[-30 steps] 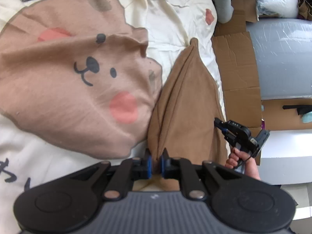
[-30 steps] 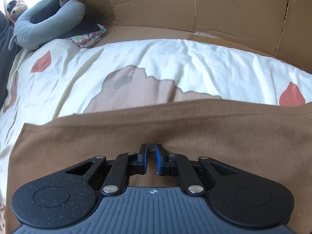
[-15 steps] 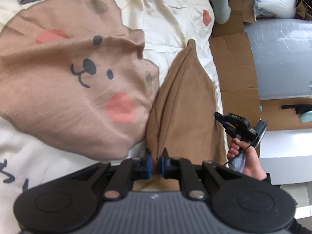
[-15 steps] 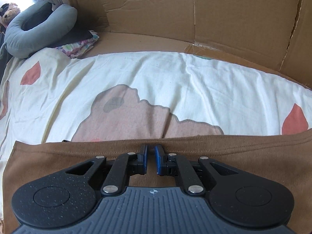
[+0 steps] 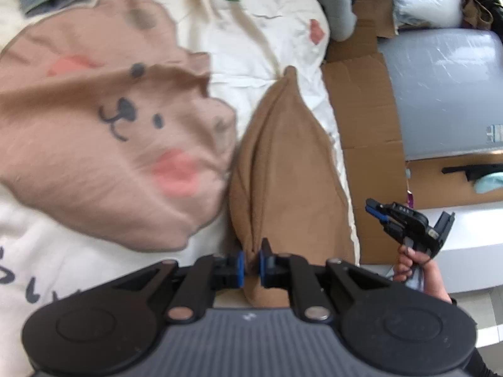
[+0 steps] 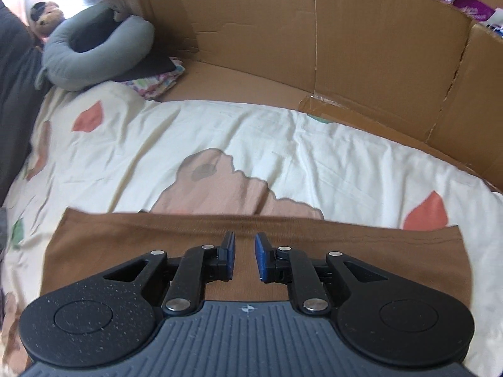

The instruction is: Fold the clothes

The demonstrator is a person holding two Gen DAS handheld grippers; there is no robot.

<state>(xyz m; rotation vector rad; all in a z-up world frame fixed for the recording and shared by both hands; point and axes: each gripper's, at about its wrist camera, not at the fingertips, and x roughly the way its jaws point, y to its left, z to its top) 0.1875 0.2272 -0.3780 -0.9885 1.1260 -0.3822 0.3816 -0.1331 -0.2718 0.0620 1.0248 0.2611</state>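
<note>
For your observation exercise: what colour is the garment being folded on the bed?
Plain brown garment, with no pattern; it shows best in the right wrist view.

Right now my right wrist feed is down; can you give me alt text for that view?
The right gripper hangs open over the brown garment, which lies flat on a cream bedsheet with a bear print. Behind the bed stand cardboard walls, with a grey neck pillow at the far left.

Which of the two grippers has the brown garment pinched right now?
The left gripper: its blue pads are closed on a fold of the brown garment. The right gripper is open, nothing between its pads.
</note>
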